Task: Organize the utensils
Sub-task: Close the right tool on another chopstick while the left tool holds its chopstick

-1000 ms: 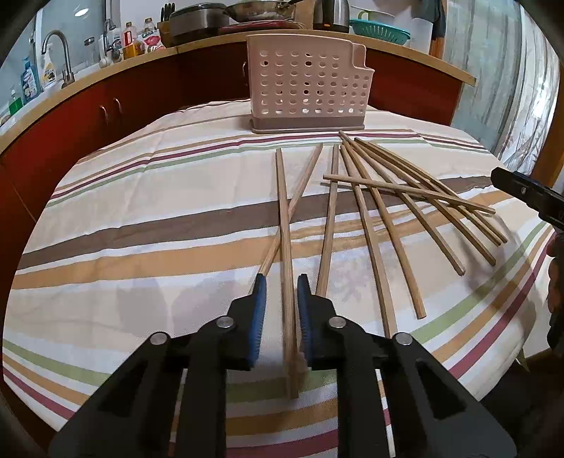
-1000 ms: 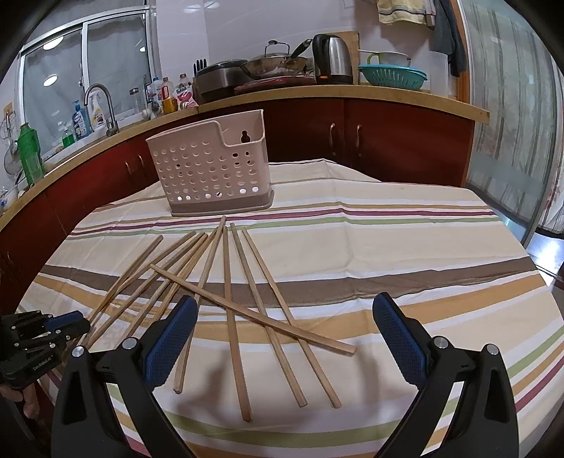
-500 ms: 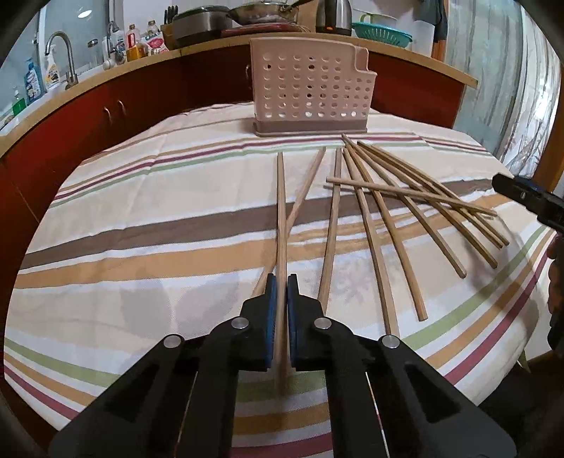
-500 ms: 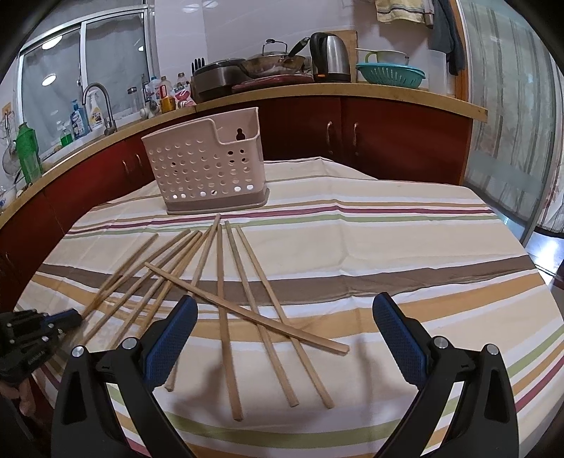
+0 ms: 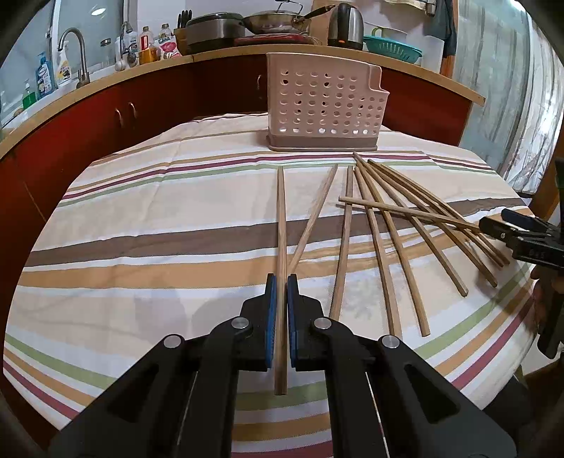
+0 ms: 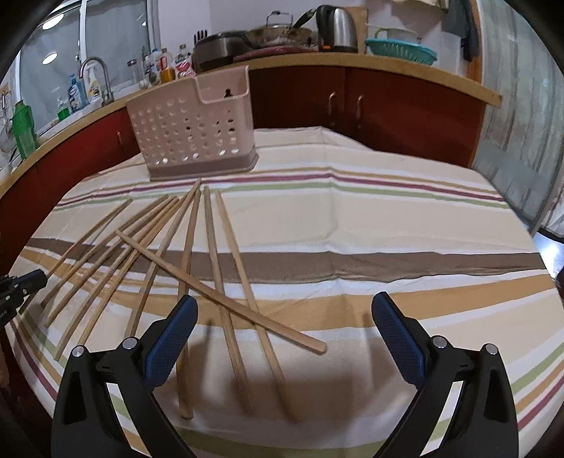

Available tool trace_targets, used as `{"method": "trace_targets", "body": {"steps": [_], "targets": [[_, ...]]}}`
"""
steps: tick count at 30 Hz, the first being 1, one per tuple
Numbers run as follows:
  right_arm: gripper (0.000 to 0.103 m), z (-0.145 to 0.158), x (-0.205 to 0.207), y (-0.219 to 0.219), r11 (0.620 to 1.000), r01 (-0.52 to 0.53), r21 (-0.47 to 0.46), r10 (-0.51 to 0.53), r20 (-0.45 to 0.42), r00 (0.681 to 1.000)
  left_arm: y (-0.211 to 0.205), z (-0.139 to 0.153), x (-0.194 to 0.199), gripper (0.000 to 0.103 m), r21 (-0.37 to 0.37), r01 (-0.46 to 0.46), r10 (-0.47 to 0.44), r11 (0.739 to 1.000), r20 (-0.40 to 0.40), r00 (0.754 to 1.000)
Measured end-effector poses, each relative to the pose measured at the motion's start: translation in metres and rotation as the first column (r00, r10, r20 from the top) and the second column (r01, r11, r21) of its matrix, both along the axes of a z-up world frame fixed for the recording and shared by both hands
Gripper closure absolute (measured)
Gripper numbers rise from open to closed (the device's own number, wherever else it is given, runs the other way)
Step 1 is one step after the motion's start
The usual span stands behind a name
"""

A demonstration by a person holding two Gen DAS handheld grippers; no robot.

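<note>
Left fingers [image 5: 272, 310] around one chopstick [image 5: 281, 225]

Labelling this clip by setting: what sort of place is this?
Most likely a home kitchen: a sink tap with soap bottles, an electric kettle and a wok on the counter behind the cloth-covered table.

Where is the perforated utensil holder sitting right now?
The utensil holder stands upright at the table's far edge, just beyond the fanned chopsticks, centre in the left wrist view and upper left in the right wrist view.
</note>
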State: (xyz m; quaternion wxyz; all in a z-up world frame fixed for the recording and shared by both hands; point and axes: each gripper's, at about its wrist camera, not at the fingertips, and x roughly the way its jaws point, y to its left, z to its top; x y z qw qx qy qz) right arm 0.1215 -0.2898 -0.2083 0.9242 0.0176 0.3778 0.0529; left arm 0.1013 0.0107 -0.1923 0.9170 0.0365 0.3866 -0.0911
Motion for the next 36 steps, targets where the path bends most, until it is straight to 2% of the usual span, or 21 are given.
{"method": "trace_targets", "body": {"steps": [1,2,4,9,11,17,22,29,36], "targets": [[0.012,-0.003,0.001,0.0,1.0,-0.007,0.002,0.007,-0.016,1.0,-0.001,0.0,0.0,0.097,0.001,0.001,-0.001,1.0,0.003,1.0],[0.028,-0.005,0.002,-0.001,1.0,-0.017,0.014,0.017,-0.036,0.999,-0.002,0.001,0.0,0.097,0.004,0.001,-0.001,1.0,0.006,1.0],[0.044,-0.007,0.001,-0.002,0.999,-0.022,0.035,0.024,-0.054,0.998,-0.002,0.002,-0.001,0.097,0.005,0.003,-0.003,1.0,0.01,1.0],[0.056,-0.007,-0.009,-0.001,0.998,-0.056,0.043,0.059,-0.071,0.996,0.001,0.001,0.0,0.097,0.0,-0.003,0.003,1.0,0.011,1.0],[0.07,-0.007,-0.013,0.003,0.997,-0.075,0.031,0.077,-0.075,0.994,0.002,0.001,0.0,0.097,0.0,-0.006,0.006,1.0,0.013,1.0],[0.087,-0.007,-0.023,0.007,0.992,-0.116,0.044,0.119,-0.083,0.989,0.004,0.003,-0.001,0.097,-0.003,-0.011,0.011,1.0,0.019,1.0],[0.096,0.001,-0.033,0.012,0.991,-0.133,0.033,0.135,-0.039,0.99,0.006,0.004,-0.003,0.097,-0.004,-0.015,0.015,1.0,0.024,1.0],[0.096,0.014,-0.037,0.005,0.997,-0.076,-0.003,0.076,0.056,0.996,0.009,0.006,-0.003,0.097,-0.005,-0.023,0.023,1.0,0.033,0.999],[0.096,0.009,-0.036,-0.009,1.0,-0.012,-0.003,0.012,0.07,0.997,0.013,0.007,-0.003,0.097,-0.007,-0.034,0.034,0.999,0.04,0.999]]}}
